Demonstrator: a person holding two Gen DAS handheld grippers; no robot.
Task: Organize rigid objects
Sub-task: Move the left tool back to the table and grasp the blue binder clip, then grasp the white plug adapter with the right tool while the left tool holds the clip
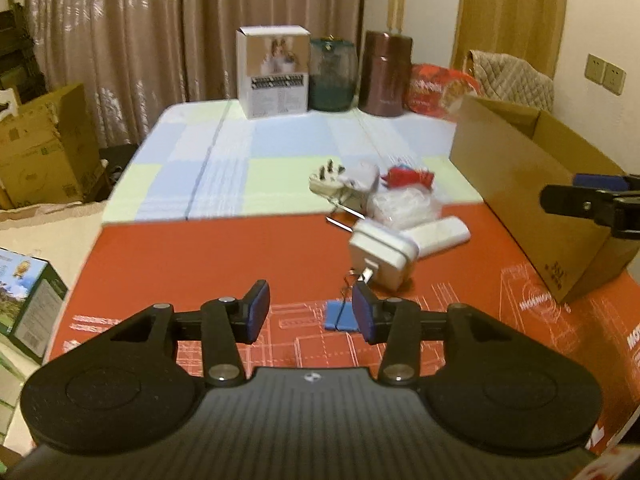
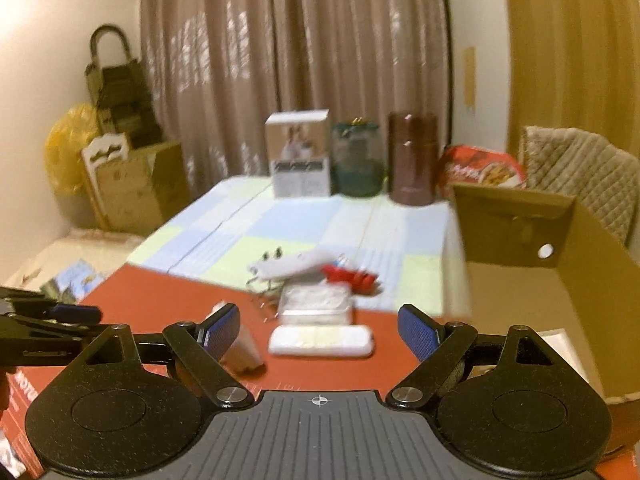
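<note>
Clutter lay heaped on the red mat (image 1: 208, 264): a white charger (image 1: 382, 254), a white bar (image 1: 442, 234), a plug (image 1: 326, 180), a red packet (image 1: 408, 176) and a blue binder clip (image 1: 340, 316). Both grippers hovered empty, the left gripper (image 1: 312, 312) with jaws parted above the clip, the right gripper (image 2: 320, 332) spread wide. 1 careless reach might have nudged the charger or snagged the clip's wire handles. The cardboard box (image 1: 532, 184) waited alongside.

box (image 1: 520, 168): matt cardboard | charger (image 1: 382, 254): glossy white plastic
</note>
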